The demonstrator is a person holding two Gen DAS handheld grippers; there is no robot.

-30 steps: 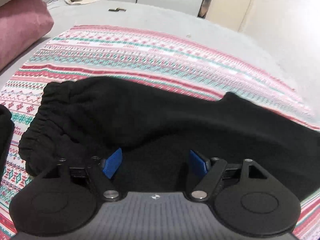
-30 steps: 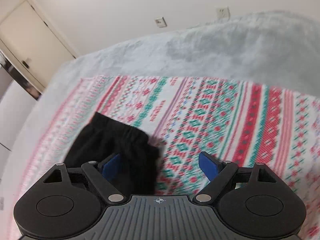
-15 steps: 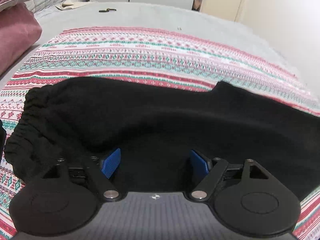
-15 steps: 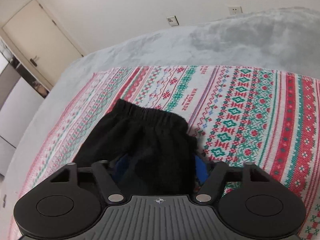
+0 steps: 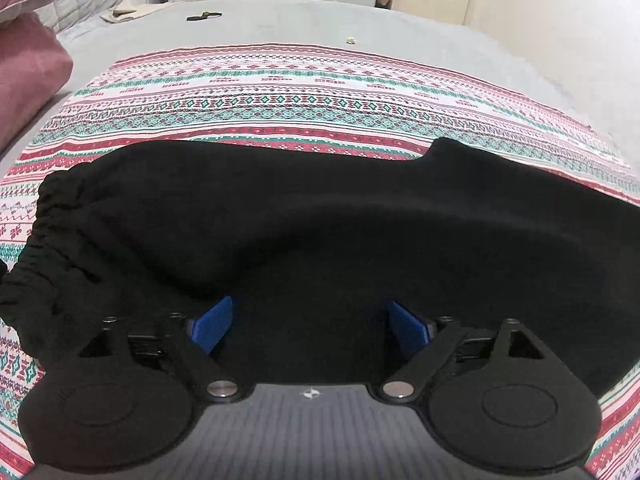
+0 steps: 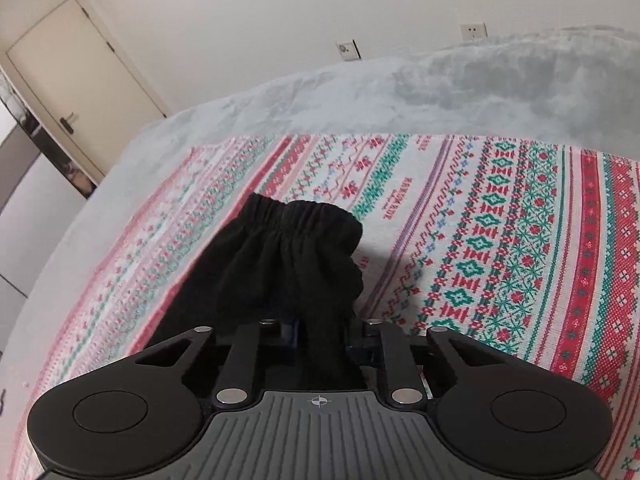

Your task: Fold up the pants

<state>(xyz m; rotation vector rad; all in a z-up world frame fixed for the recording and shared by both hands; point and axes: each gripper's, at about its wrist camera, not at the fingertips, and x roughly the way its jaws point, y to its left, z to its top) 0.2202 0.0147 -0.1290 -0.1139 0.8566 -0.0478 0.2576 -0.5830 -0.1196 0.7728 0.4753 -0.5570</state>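
Since a second ago the right gripper [image 6: 319,334] has closed in on the pants [image 5: 320,232]: its fingers, then spread wide beside the cloth, are now drawn together and pinch a bunch of black fabric just behind the elastic hem [image 6: 304,216]. In the left wrist view the pants have slid a little lower and wider across the frame, while the left gripper [image 5: 310,322] has kept its place over them.

Beneath everything lies the bed [image 5: 280,20], covered in grey, with a striped red, green and white blanket [image 5: 288,100] spread on it ahead of both pairs of fingers. The black pants lie across this blanket, running left to right in front of the left fingers, their gathered waistband [image 5: 48,224] off to the far left. The left fingers [image 5: 214,324] are spread apart, with the dark cloth lying between and under them, not gripped.

Pink pillows [image 5: 28,56] sit far left of the left fingers. Beyond the right fingers stand a pale door [image 6: 76,92] and a wall socket [image 6: 473,32].
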